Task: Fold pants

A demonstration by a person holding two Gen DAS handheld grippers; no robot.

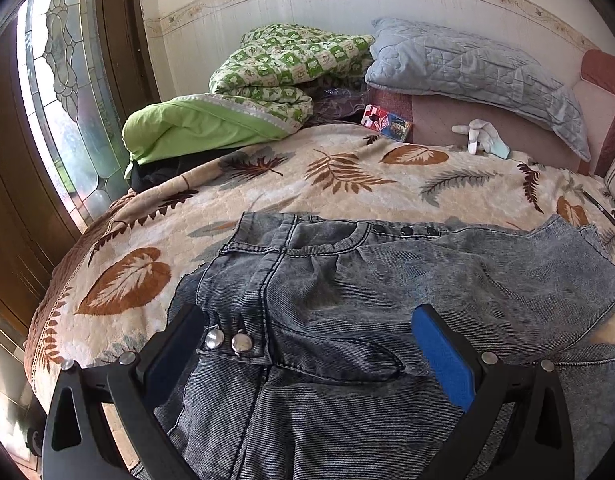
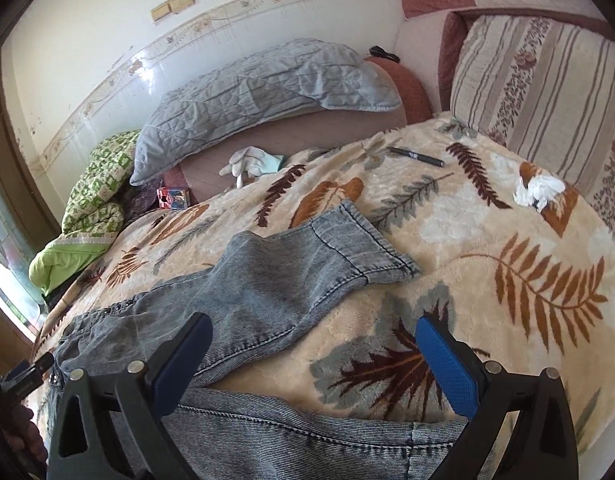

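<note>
While the jeans (image 1: 347, 300) are lying spread on the leaf-print blanket (image 1: 347, 184), I am holding both grippers just above them with nothing gripped, so the fold is not yet begun in my judgement.

Risk 1: I am judging the denim to be thick and layered at the waistband (image 1: 243, 344). If the left gripper (image 1: 307, 344) is closing over the two metal buttons (image 1: 227, 340), the pads may be slipping off the hard studs or catching only the top layer, leaving the back panel behind.

Risk 2: the plush blanket is lying directly under the cloth. A low pinch may be pulling blanket pile up along with the fabric.

Risk 3: the far trouser leg (image 2: 307, 264) is lying angled away from the near leg (image 2: 307, 436), with bare blanket between them. Lifting one side alone may be dragging the legs into a skewed, wrinkled stack.

Risk 4: a pen (image 2: 417, 157) and a crumpled tissue (image 2: 537, 190) are lying on the blanket beyond the cuff (image 2: 371, 244); a wide sweep may be catching them.

Pose, left: jaws are standing wide apart, straddling the waist and fly region, pointing along the bed toward the quilt (image 1: 267, 88) and pillow (image 1: 479, 76).

Pose, right: the right gripper (image 2: 311, 356) is likewise spread wide, one finger over the leg fabric, the other over blanket, tilted downward toward the bed.
</note>
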